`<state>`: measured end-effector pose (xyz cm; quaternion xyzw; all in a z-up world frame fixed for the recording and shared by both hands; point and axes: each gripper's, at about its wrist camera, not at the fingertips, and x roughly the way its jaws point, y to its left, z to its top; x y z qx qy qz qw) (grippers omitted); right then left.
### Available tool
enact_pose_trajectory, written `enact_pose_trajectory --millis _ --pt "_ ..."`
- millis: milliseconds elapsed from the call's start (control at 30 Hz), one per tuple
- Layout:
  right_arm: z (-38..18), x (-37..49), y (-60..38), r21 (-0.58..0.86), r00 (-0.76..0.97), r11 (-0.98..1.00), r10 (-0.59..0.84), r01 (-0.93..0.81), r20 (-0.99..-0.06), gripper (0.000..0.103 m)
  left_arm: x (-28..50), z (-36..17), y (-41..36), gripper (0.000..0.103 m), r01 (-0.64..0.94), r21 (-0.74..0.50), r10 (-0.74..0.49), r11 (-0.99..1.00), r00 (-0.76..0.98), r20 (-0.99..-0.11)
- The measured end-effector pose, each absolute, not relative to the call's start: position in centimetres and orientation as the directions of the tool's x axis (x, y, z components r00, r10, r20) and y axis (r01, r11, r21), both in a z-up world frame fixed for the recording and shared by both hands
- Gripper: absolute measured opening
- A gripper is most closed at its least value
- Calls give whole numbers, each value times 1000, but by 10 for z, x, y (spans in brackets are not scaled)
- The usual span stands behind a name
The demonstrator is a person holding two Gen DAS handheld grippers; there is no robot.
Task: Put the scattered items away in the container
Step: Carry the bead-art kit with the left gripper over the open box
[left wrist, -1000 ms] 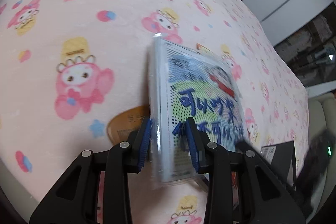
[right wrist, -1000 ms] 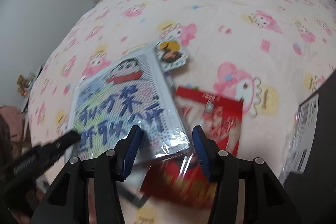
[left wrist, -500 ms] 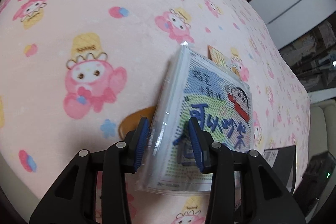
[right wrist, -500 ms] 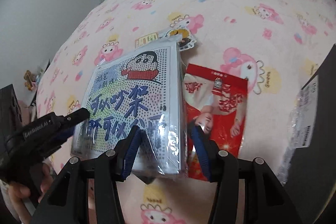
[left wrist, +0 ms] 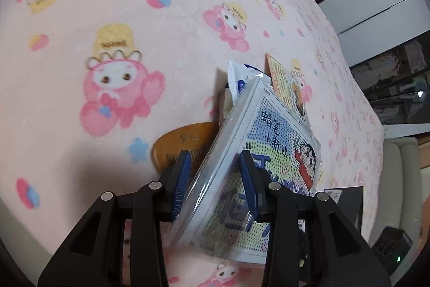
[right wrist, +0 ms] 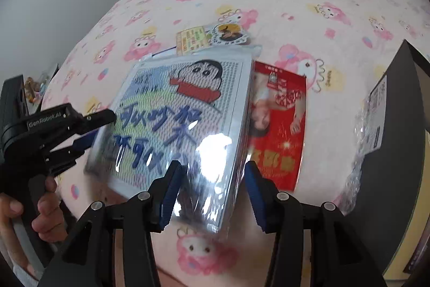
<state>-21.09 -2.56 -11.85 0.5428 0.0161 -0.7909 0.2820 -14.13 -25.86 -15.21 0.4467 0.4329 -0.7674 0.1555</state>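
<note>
The left gripper (left wrist: 215, 168) is clamped on the wrapped cartoon book (left wrist: 268, 160), held tilted above the bed (left wrist: 80, 4). The right gripper (right wrist: 212, 184) hangs spread wide, empty, just beside the book's corner.

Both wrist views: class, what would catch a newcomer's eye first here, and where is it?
The shrink-wrapped cartoon bead kit dominates, tilted above the pink character blanket, gripped at its edge by the left gripper. The right gripper stands open at its near corner. Beside the kit lies a red packet; a wooden comb peeks from beneath.
</note>
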Motion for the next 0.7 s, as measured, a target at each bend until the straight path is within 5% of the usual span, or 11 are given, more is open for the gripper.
enact_pose_trajectory --millis 133,367,700 --pt "-127 -224 -31 337 -242 -841 -463 424 -852 54 -149 -157 -252 58 606 -534 189 -589 -539 -821" --pt "-120 -215 -23 293 -286 -864 -426 409 -858 51 -153 -144 -232 54 540 -502 183 -675 -537 -824" --pt "-59 -193 28 266 -430 -906 -395 330 -812 50 -147 -110 -196 51 304 -617 337 -726 -625 -704"
